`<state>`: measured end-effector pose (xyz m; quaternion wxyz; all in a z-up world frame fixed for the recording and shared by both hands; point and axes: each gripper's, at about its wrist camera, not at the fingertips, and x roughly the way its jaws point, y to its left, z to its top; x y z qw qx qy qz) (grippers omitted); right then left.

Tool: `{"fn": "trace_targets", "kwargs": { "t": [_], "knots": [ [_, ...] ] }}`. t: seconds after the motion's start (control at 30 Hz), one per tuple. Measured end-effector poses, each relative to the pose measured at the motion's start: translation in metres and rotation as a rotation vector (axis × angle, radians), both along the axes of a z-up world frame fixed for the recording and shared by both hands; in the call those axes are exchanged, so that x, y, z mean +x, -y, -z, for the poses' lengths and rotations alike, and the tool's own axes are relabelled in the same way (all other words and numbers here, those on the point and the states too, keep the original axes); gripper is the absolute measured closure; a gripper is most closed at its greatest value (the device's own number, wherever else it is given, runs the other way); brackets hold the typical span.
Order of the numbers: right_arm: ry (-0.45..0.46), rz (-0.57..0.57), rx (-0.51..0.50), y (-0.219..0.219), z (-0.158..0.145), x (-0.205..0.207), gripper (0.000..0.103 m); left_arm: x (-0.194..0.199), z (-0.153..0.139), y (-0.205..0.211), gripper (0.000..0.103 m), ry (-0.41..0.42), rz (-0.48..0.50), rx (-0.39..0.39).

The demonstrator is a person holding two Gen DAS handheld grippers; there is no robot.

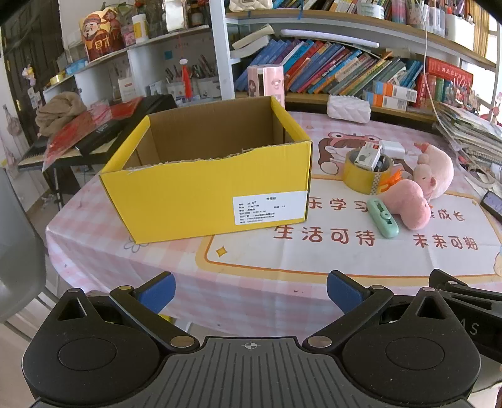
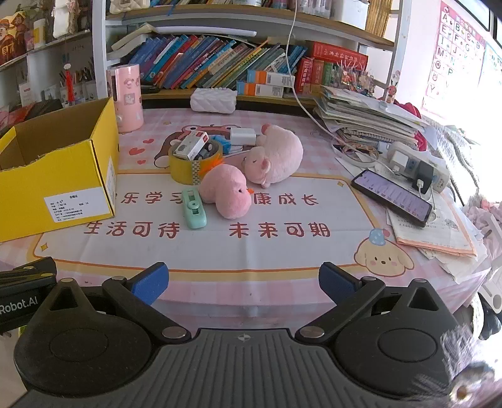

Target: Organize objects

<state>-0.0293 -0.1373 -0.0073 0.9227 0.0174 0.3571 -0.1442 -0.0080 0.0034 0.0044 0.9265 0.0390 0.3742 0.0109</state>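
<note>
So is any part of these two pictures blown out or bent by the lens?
Right wrist view: daylight washes out the far right edge beside the phone. Left wrist view: evenly lit, yellow box sharp. Both views: the fisheye bows the bookshelf and darkens the corners.

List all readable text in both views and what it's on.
"生活可待", "未来可期": tablecloth.
"Robot.AI": left gripper's body, seen at the right view's left edge.
Alphabet letters "A", "B", "E": wall poster.
Box label, book spines: too small to read.
</note>
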Motion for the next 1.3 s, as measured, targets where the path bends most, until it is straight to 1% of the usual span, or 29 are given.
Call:
{"fn": "trace_targets", "kwargs": {
  "t": [1.3],
  "knots": [
    [-0.008, -0.001, 0.001, -0.0020, 0.0042, 0.0029, 0.000, 0.0063, 0.0027, -0.0018, 0.000, -0.014, 0.007, -0.008]
  ]
}}
